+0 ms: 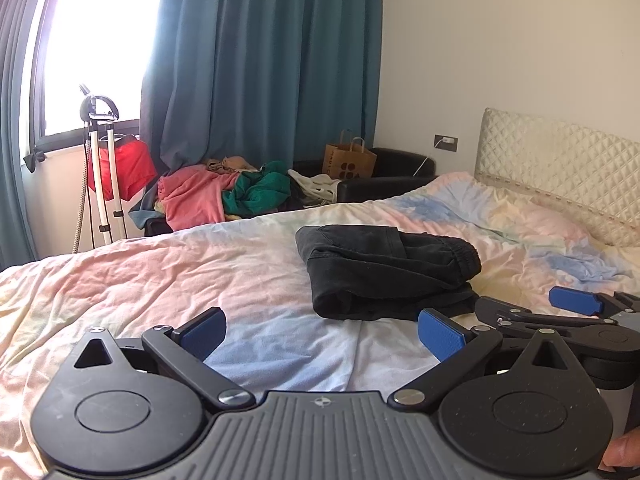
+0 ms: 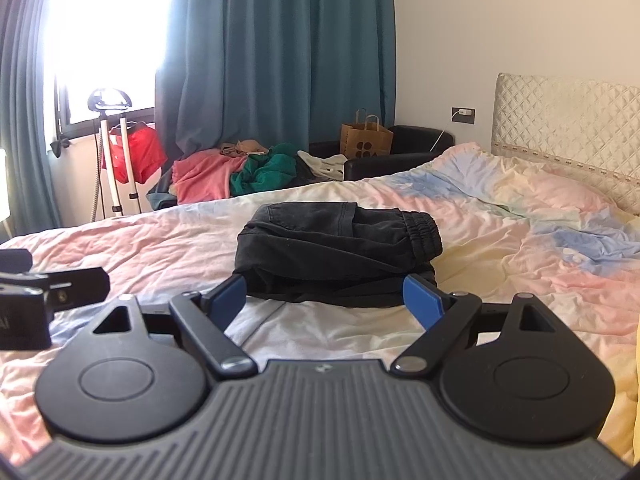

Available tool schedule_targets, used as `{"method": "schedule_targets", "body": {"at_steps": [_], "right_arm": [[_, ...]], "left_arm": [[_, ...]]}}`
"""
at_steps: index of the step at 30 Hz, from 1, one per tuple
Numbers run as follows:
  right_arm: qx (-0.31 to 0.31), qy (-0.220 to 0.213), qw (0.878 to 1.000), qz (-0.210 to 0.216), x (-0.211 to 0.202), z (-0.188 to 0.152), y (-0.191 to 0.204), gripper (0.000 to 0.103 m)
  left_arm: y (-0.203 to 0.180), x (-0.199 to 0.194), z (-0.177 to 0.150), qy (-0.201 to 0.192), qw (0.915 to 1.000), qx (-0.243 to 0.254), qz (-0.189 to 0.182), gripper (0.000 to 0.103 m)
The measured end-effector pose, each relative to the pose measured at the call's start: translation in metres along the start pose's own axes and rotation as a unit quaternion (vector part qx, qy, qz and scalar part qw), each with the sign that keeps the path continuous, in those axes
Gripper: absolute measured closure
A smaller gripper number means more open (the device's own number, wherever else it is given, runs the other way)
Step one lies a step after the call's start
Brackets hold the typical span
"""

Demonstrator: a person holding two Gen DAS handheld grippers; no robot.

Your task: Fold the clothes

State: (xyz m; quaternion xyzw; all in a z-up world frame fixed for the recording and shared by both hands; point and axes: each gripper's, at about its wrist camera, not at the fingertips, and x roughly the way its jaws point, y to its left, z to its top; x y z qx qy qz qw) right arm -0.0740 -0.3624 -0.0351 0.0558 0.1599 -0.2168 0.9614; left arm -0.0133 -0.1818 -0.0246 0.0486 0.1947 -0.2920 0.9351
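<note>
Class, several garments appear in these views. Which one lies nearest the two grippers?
The folded black garment, alone on the bed, just beyond the open right gripper. The pink and green clothes are piled past the bed's far edge.

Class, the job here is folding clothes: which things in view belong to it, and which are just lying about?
Belong to the job:
black folded garment
left hand-held gripper, open
right hand-held gripper, open
bed, the work surface

Just lying about:
paper bag
heap of clothes, untouched
red shorts on stand
teal curtain

Folded trousers on bed, clothes pile behind.
</note>
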Motion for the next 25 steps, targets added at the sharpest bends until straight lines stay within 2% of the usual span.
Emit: {"method": "schedule_targets", "body": {"at_steps": [15, 25], "right_arm": [[0.015, 0.008, 1.000, 0.000, 0.0022, -0.0003, -0.0018, 0.016], [0.015, 0.009, 1.000, -0.002, 0.0031, -0.0002, -0.0026, 0.016]], "left_arm": [[0.0088, -0.0050, 0.0027, 0.002, 0.9999, -0.017, 0.003, 0.000], [0.0063, -0.0073, 0.0036, 0.002, 1.0000, -0.008, 0.001, 0.000]]}}
